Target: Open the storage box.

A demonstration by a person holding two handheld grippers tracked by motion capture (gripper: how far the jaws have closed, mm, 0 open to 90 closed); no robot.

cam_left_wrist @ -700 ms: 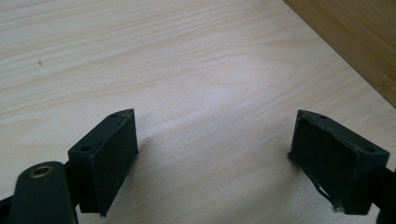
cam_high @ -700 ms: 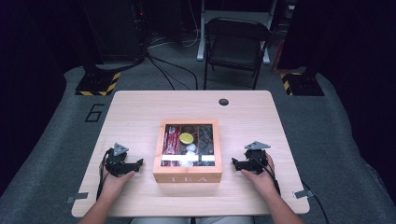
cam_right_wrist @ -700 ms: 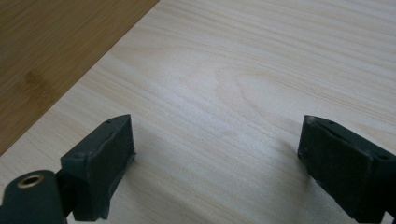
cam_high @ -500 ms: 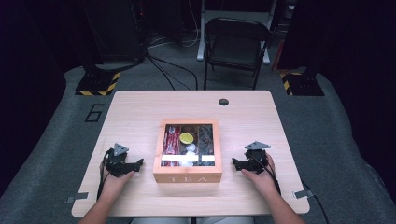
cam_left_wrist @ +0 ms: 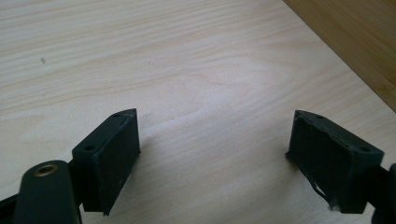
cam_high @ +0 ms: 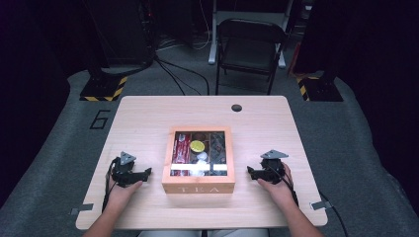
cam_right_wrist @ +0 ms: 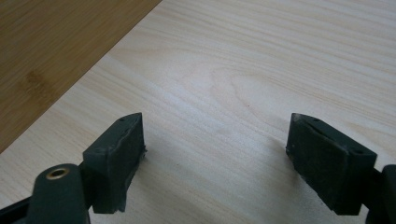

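- A light wooden table (cam_high: 148, 118) carries a wooden tea box (cam_high: 198, 159) at its middle, toward the person's edge; the glass lid is shut and catches a bright strip of glare near its front.
- Through the lid show a yellow round item (cam_high: 197, 146), red packets (cam_high: 181, 148) in the left compartment, and dark and white packets elsewhere; their print is too small to read.
- The front wall of the box bears the letters "TEA".
- The left gripper (cam_high: 144, 174) rests on the table left of the box, apart from it, held by the left hand (cam_high: 122, 190). In the left gripper view its jaws stand wide apart with only bare tabletop between them, and the box wall (cam_left_wrist: 355, 42) crosses the upper right corner.
- The right gripper (cam_high: 250, 172) rests right of the box, held by the right hand (cam_high: 275, 185); its jaws are likewise spread wide and hold nothing, with the box wall (cam_right_wrist: 51, 51) at upper left.
- Nothing lies between either gripper and the box.
- A dark round hole (cam_high: 236, 107) sits near the table's far edge.
- Beyond the table stands a dark folding chair (cam_high: 250, 47), with black cables (cam_high: 178, 74) across the grey floor and two black stand bases striped yellow and black (cam_high: 104, 88).
- A "6" (cam_high: 100, 119) is marked on the floor left of the table.
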